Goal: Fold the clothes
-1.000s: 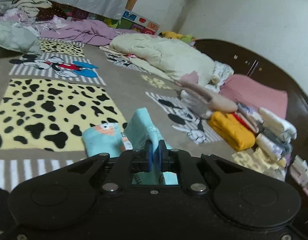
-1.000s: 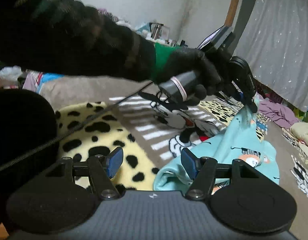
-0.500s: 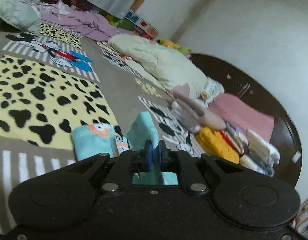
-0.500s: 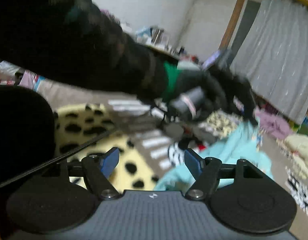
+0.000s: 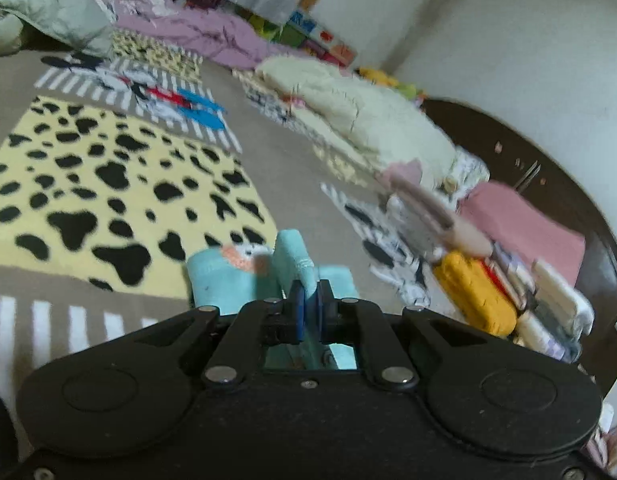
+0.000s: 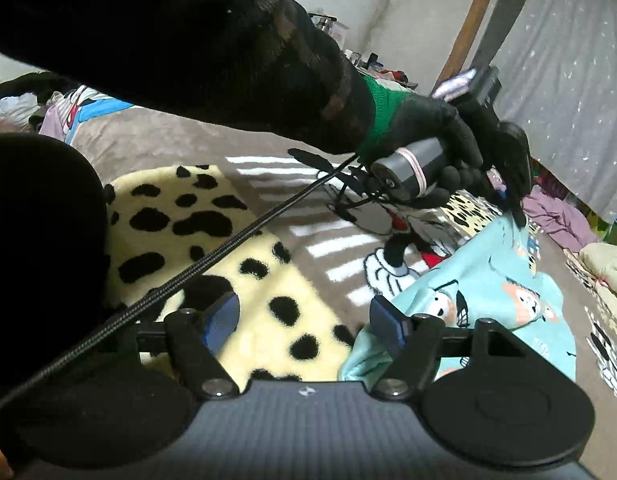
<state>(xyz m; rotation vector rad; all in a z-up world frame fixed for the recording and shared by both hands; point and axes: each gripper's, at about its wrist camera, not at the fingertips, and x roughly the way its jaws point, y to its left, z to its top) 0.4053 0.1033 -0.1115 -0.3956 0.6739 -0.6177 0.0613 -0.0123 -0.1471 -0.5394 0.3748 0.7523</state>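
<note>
While the left gripper (image 5: 310, 300) pinches one edge of it between nearly touching jaws, the item reads as follows.

Item: light teal garment (image 6: 488, 292) printed with cartoon animals, probably a child's top.

Location: lower right of the right wrist view, spread over the patterned blanket (image 6: 268, 292) on the floor; one corner is lifted toward the upper right of that frame, where the gloved hand (image 6: 440, 152) holds the left gripper. In the left wrist view it sits at lower centre, rising in a narrow ridge into the pads.

Right gripper (image 6: 304, 320): jaws spread wide, holding nothing, low in the frame, with the garment's near hem just beside its right finger (image 6: 388, 324).

Handling, as judged: thin knit, very light, limp, no stiffness of its own. It will drape and sag from any single hold, so a clean crease calls for two holds on corners or hem. The plush blanket may drag at it. Not fragile, not slippery.

Best hold: hem or seam edges, where the cloth is doubled; a mid-panel pinch would bunch it.

Also present: folded stack (image 5: 504, 280) at the right of the left wrist view; loose pile (image 5: 180, 32) at upper left.

Stage: somewhere mid-fold; how many folds it carries cannot be told.
</note>
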